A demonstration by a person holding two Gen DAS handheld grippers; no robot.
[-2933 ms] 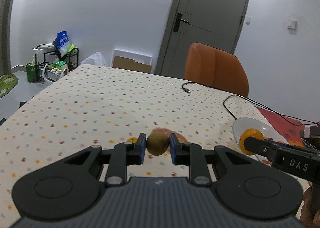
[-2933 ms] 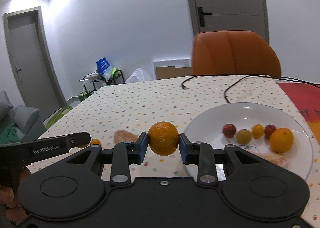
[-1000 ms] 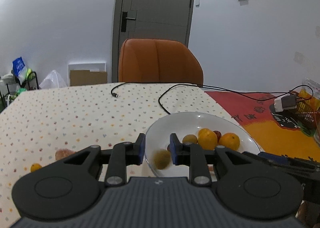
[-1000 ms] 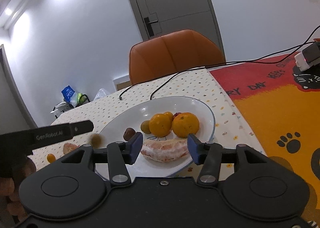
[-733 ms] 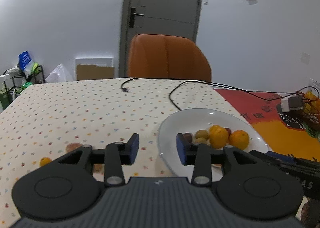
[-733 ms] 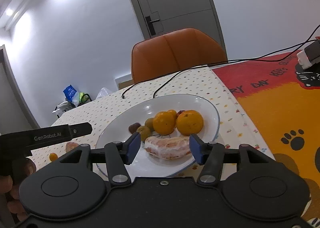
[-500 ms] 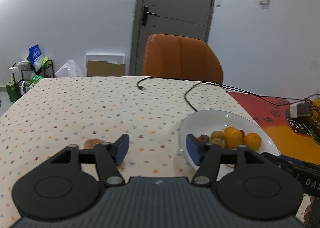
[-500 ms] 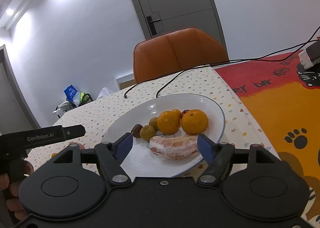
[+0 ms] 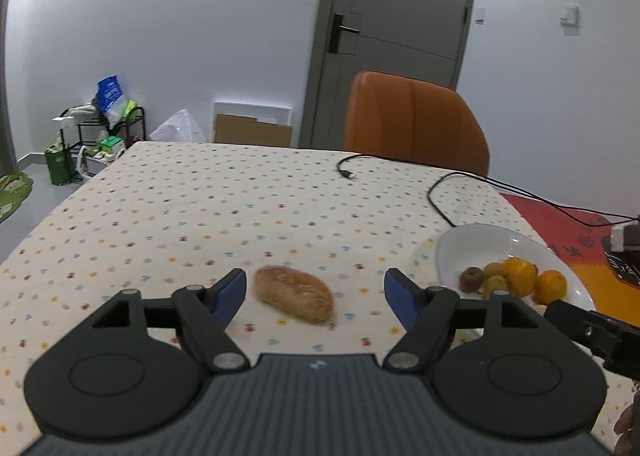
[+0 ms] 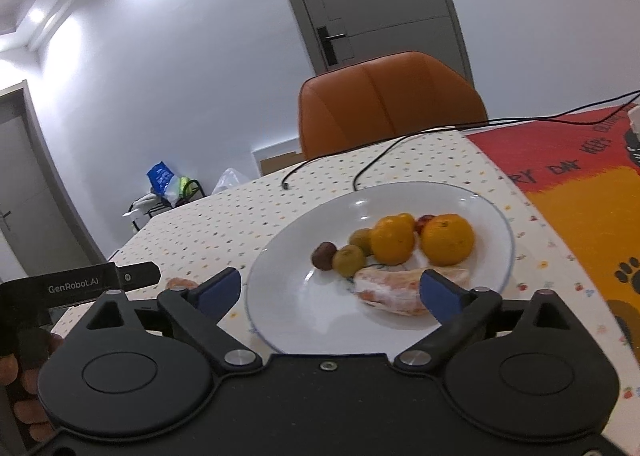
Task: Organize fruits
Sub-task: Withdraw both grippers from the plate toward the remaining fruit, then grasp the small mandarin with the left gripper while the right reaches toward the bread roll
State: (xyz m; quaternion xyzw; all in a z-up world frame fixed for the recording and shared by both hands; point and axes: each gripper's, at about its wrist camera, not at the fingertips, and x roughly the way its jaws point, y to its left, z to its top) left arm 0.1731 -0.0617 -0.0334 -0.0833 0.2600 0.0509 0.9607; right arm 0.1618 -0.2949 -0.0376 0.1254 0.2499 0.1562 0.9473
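Observation:
A white plate (image 10: 304,320) (image 9: 480,240) holds two oranges (image 10: 448,239), two green kiwis (image 10: 349,260), a dark red fruit (image 10: 324,255) and a peeled pomelo segment (image 10: 396,288). On the dotted tablecloth lies another peeled segment (image 9: 294,293), just ahead of my left gripper (image 9: 316,298), which is open and empty. My right gripper (image 10: 330,290) hangs open and empty over the plate's near side. The left gripper's body (image 10: 80,284) shows at the left of the right wrist view, with the loose segment (image 10: 182,283) peeking beside it.
An orange chair (image 9: 416,124) stands at the table's far side. Black cables (image 9: 448,192) run across the cloth behind the plate. A red and orange mat (image 10: 580,192) covers the table's right part. A shelf with bags (image 9: 100,124) stands on the floor at left.
Both grippers let go of their fruit, a kiwi and an orange, onto the plate and opened wide. My left gripper then swung left, away from the plate, to the loose segment.

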